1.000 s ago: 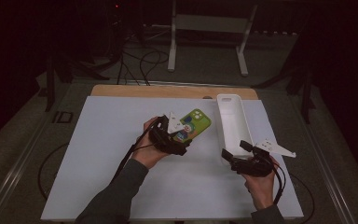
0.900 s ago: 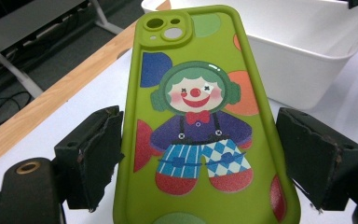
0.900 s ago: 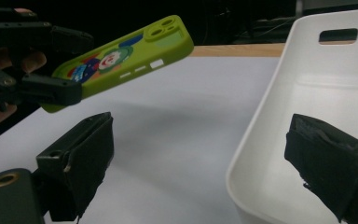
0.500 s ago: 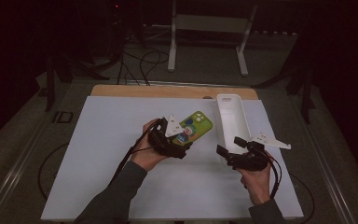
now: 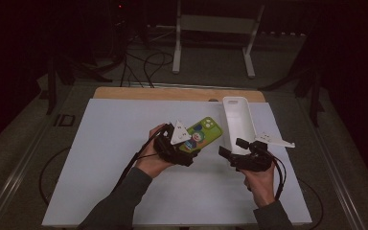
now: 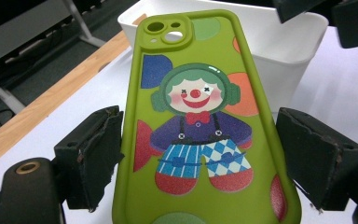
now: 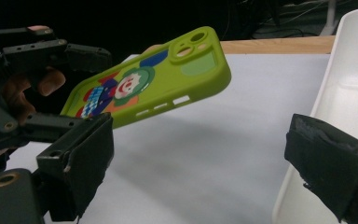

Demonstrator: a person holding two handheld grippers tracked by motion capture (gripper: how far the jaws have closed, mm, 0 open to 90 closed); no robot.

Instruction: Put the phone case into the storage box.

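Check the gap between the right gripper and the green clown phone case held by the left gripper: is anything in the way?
Nothing visible blocks it. The right gripper has open jaws, with bare white table between it and the green phone case that the left gripper holds up. The white bin stands off to the right gripper's side, not in the path.

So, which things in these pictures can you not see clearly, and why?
- Green phone case: in the left gripper view its lower end is cut off by the bottom edge.
- White bin: the right gripper view cuts it at the right edge, and its inside is hidden.
- Left gripper: in the high view too small and dark to judge how the pads meet the case.
- Right gripper: jaw tips dark in the high view.
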